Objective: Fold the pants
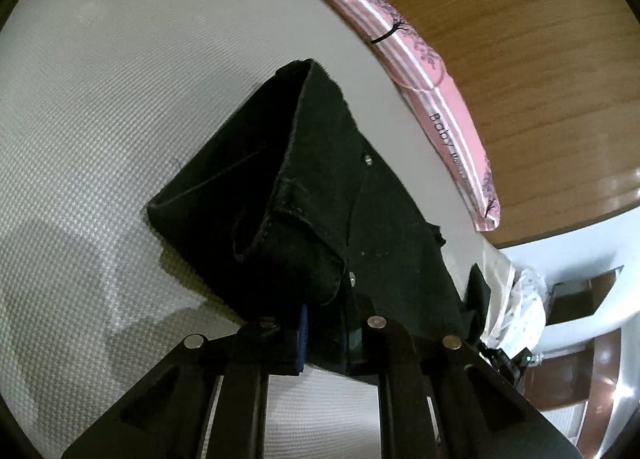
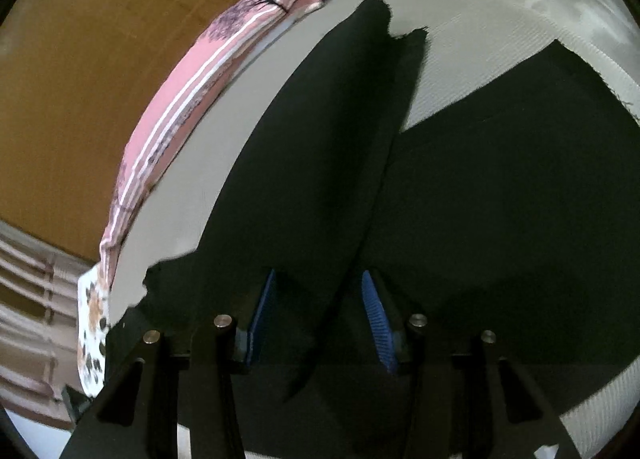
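Black pants (image 1: 320,195) lie on a pale textured bed surface (image 1: 100,119). In the left wrist view my left gripper (image 1: 324,335) is shut on the waistband end of the pants, near a metal rivet, and lifts the cloth so it hangs as a folded flap. In the right wrist view my right gripper (image 2: 320,319) is open, its blue pads (image 2: 376,319) on either side of a raised ridge of the pants (image 2: 480,199), with a leg running away toward the bed's far edge.
A pink striped blanket (image 1: 432,71) lies along the bed's edge next to a wooden headboard (image 1: 520,39); it also shows in the right wrist view (image 2: 192,99). A white patterned cloth (image 2: 94,311) hangs at the bed's corner.
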The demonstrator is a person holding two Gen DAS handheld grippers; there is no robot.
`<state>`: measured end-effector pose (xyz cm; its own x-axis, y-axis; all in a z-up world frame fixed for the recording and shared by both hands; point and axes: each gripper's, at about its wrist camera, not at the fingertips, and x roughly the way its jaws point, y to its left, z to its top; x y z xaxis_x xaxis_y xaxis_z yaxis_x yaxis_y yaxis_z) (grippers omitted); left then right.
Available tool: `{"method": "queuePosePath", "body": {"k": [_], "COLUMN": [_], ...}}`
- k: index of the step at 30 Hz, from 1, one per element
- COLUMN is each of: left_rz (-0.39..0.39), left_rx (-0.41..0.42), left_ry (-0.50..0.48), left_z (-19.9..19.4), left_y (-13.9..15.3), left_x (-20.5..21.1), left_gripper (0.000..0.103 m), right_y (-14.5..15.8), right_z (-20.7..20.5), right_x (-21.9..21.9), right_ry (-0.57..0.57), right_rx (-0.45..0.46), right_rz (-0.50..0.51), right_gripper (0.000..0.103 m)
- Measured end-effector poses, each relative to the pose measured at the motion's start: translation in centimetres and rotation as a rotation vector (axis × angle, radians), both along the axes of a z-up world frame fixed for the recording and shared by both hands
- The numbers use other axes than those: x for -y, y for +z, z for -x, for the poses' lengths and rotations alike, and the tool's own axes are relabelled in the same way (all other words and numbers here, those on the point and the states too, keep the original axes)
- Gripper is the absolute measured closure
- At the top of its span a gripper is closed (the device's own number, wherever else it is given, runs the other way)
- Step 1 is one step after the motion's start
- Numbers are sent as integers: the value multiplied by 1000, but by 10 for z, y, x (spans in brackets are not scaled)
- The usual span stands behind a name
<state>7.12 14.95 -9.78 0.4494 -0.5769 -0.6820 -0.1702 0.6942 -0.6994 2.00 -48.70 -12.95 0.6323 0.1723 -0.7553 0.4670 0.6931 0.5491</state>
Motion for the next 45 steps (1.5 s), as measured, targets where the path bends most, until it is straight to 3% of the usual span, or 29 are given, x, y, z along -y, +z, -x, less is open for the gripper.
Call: {"method": "queuePosePath", "body": {"k": [7,10,16,19,24,27,30,37,41,45], "left_rz": [-26,-40,-62,-87,-96,-110,-125,-223,-257,-242], "left_rx": [-14,-13,-16,-13,-20,-16,3,38,35,40], "left_ry": [-2,-4,4,-3,2,-10,-29,-145,-197,-217], "left_z": [-2,-5,-11,-13,-15,-19,-24,-37,-36,-34], "left_y": [-1,2,4,4,2,5,10,15,7,4], "left_x": [1,1,-1,1,1,4,6,12,14,10], "left_gripper": [91,91,91,91,91,91,91,91,91,91], "right_y": [-7,-12,-11,-16,-19,-12,6,53,56,45], "right_z": [-16,-21,-29,-35,-52,-55,-44,18,58,89], "right_x": [24,36,51,62,79,83,79,57,43,36], "right_ry": [-99,-141,-177,-204,-233,-238,-247,-284,-316,-357], "right_rx": [2,19,32,25,22,12,36,6,-60,-111], "right_rz": [-4,-60,-78,-60,-31,-8,42,287,387,402], "right_gripper": [65,67,79,86,89,98,99,99,99,100]}}
